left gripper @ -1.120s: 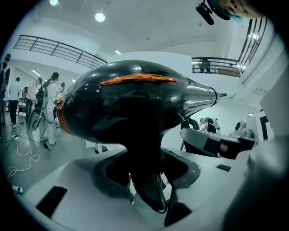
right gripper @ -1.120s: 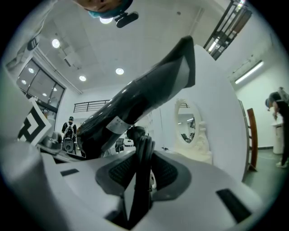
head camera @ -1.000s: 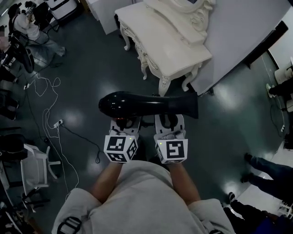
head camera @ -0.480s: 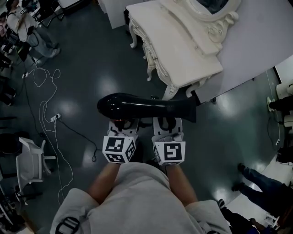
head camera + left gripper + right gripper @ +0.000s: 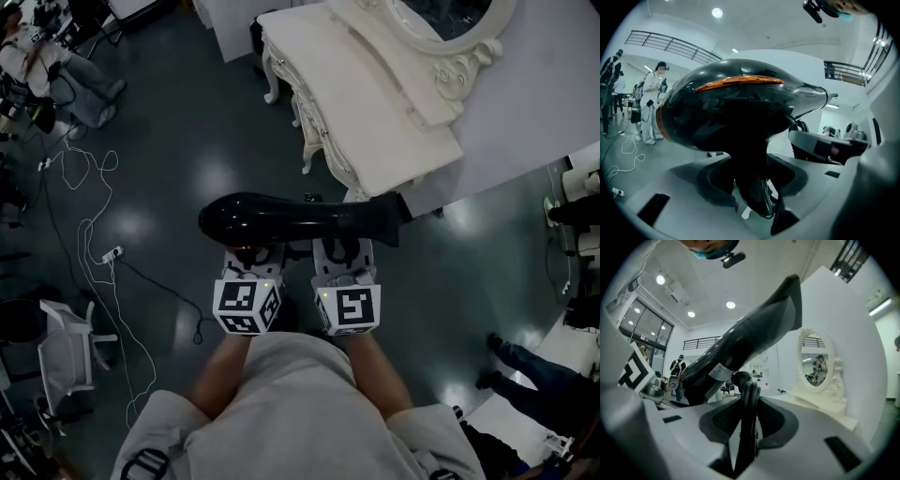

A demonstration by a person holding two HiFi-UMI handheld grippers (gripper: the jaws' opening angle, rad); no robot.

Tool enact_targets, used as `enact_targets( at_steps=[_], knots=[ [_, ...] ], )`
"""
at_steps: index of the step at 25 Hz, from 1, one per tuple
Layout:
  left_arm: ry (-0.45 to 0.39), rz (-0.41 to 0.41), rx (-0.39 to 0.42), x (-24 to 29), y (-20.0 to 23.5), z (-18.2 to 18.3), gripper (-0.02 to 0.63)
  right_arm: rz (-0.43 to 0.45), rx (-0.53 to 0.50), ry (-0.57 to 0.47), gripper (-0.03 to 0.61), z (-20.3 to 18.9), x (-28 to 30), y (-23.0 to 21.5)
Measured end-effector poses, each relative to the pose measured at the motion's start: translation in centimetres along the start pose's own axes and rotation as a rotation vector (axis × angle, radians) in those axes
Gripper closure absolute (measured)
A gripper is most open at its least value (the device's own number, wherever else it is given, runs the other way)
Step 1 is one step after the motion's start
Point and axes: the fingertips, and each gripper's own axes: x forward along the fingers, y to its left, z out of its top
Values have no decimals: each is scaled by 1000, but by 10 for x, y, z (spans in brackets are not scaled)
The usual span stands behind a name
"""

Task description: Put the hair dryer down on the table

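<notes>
Hair dryer (image 5: 300,220), glossy black, hangs level in the air above the dark floor (image 5: 187,141), rounded rear to the left and nozzle to the right; under the rear, the left gripper (image 5: 251,255) has its jaws spread wide and clamped on the dryer's handle; just beside it, the right gripper (image 5: 343,251) has its jaws pinched narrowly on the black cord (image 5: 746,413) beneath the barrel; beyond the nozzle, up and to the right, stands the white dressing table (image 5: 375,112), its top bare.

Studio-like hall: ornate white dressing table (image 5: 375,103), loose floor cables (image 5: 111,253), mezzanine railing (image 5: 670,45).
</notes>
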Motion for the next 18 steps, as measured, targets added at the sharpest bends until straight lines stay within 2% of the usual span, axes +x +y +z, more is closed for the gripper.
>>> enact_targets(
  at_steps=[4, 11, 18],
  knots=[
    [-14, -13, 19, 17, 25, 19, 414, -15, -1, -12, 471, 7, 31, 5],
    [8, -50, 39, 43, 61, 36, 414, -55, 8, 0, 471, 8, 75, 12],
    [26, -72, 26, 80, 68, 42, 414, -71, 0, 22, 471, 5, 104, -8]
  ],
)
